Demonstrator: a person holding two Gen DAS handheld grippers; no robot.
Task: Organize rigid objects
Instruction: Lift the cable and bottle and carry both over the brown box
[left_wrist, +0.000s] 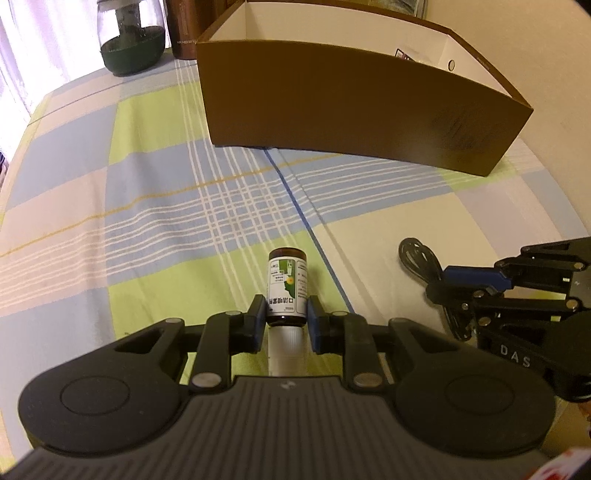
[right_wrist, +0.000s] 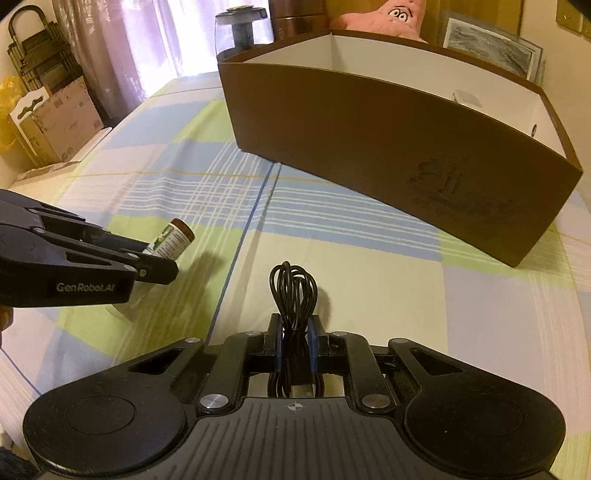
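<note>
My left gripper (left_wrist: 286, 314) is shut on a small brown bottle (left_wrist: 287, 284) with a white and green label, pinched near its neck and held just above the checked tablecloth (left_wrist: 147, 206). In the right wrist view the bottle (right_wrist: 177, 236) sticks out of the left gripper (right_wrist: 160, 258) at the left. My right gripper (right_wrist: 295, 325) is shut on a coiled black cable (right_wrist: 293, 284), whose loop stands out past the fingertips. From the left wrist view, the right gripper (left_wrist: 441, 284) and cable (left_wrist: 417, 254) are at the right. A brown open box (right_wrist: 369, 147) with white inside stands beyond both.
Behind the box (left_wrist: 332, 103) stand a glass jar (left_wrist: 129, 40) and a dark cylinder (left_wrist: 183, 29). A pink plush toy (right_wrist: 391, 16) and a framed picture (right_wrist: 491, 48) lie further back. Cardboard boxes (right_wrist: 62, 118) sit past the table's left edge.
</note>
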